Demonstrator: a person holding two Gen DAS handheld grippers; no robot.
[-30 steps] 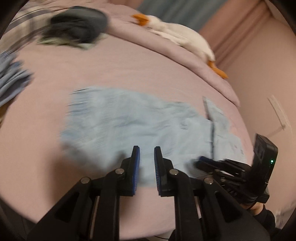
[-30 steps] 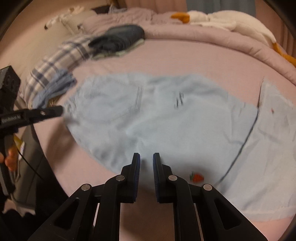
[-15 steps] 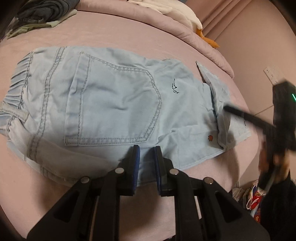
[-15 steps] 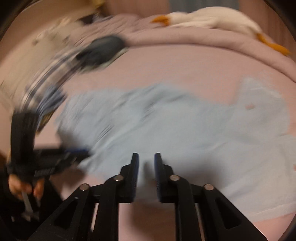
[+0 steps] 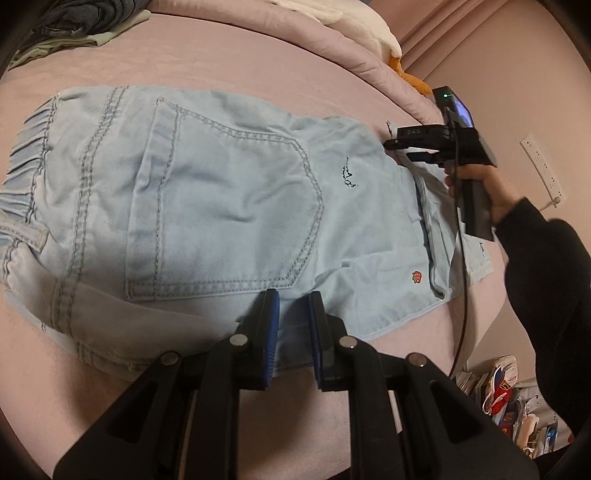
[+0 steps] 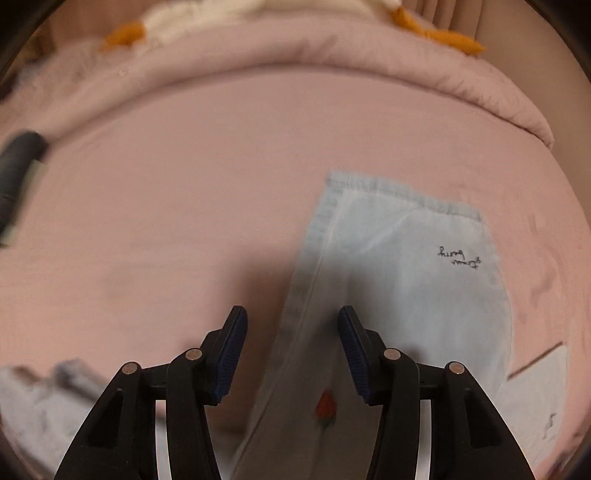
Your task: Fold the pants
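Now the pants (image 5: 236, 206) lie flat on the bed (image 5: 258, 66), long axis left to right, waistband left, hem right. The right claw (image 6: 291, 347), nearer the hem, has just been opening and straddles the cloth untouched; earlier it sat mid-garment. The left claw (image 5: 291, 332) stays nearly shut, empty, at the near edge.

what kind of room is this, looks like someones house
Most likely a bedroom in a home. The light blue pants lie on a bed with a pink sheet, a rolled pink duvet runs along its far side, and a pile of folded clothes sits at one corner.
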